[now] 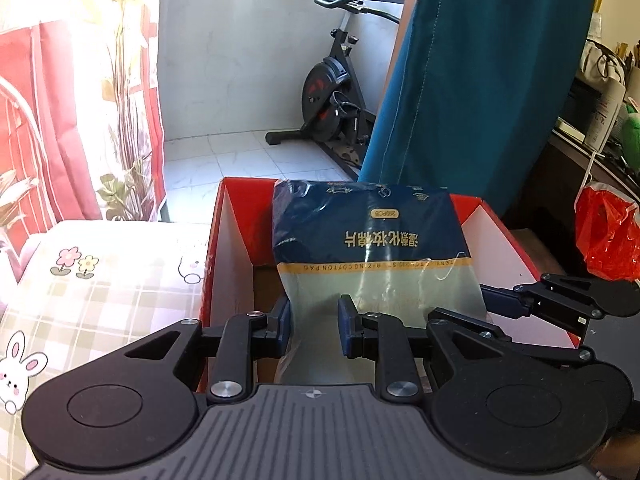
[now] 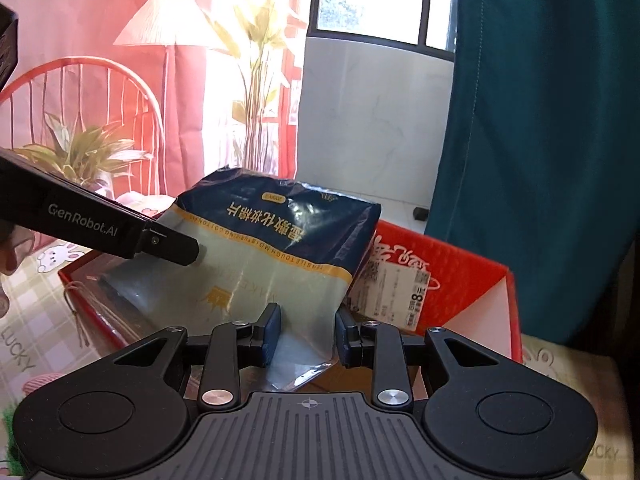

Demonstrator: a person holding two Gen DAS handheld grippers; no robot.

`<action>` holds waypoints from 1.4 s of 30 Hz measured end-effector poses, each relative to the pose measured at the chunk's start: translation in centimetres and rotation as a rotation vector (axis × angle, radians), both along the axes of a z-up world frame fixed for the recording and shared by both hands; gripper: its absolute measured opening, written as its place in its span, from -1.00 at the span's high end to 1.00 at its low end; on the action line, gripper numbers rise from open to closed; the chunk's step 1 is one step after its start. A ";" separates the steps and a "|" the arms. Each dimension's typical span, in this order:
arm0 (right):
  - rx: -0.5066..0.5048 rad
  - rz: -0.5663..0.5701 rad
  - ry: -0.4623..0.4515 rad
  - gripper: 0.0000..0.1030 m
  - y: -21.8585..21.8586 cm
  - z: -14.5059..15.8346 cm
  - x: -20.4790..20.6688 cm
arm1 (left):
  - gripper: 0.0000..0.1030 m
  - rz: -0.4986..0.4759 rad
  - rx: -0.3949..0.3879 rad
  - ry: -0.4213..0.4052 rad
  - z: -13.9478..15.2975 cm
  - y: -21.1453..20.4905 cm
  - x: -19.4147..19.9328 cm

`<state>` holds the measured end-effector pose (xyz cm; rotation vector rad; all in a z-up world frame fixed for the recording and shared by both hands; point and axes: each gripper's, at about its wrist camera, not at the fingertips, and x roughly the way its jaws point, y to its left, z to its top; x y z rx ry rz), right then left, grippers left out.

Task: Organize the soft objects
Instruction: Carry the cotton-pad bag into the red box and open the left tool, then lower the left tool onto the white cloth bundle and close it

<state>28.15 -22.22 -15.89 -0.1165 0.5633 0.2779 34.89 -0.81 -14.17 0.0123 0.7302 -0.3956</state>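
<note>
A soft pack of cotton pads (image 1: 372,248) stands tilted in an open red box (image 1: 218,216) on a bunny-print tablecloth (image 1: 92,280), its clear lower end pinched in both the left gripper (image 1: 314,322) and right gripper (image 2: 308,330); the slick film could slip from either hold, letting the pack slump sideways or snag the box flap

Not much room in the red box (image 1: 218,236) right now, the cotton pad bag (image 1: 372,248) stands tilted and fills the middle and right. There's an open strip of cardboard floor down the left wall. Both grippers crowd the near end: left gripper (image 1: 314,326) pinches the bag's bottom edge, right gripper (image 2: 308,330) straddles its corner. The box's raised flaps (image 2: 452,276) fence the far side.
</note>
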 end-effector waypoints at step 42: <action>0.084 -0.121 0.034 -0.10 -5.1 -1.0 -20.5 | -0.42 0.033 0.050 0.128 -3.2 -2.0 -23.1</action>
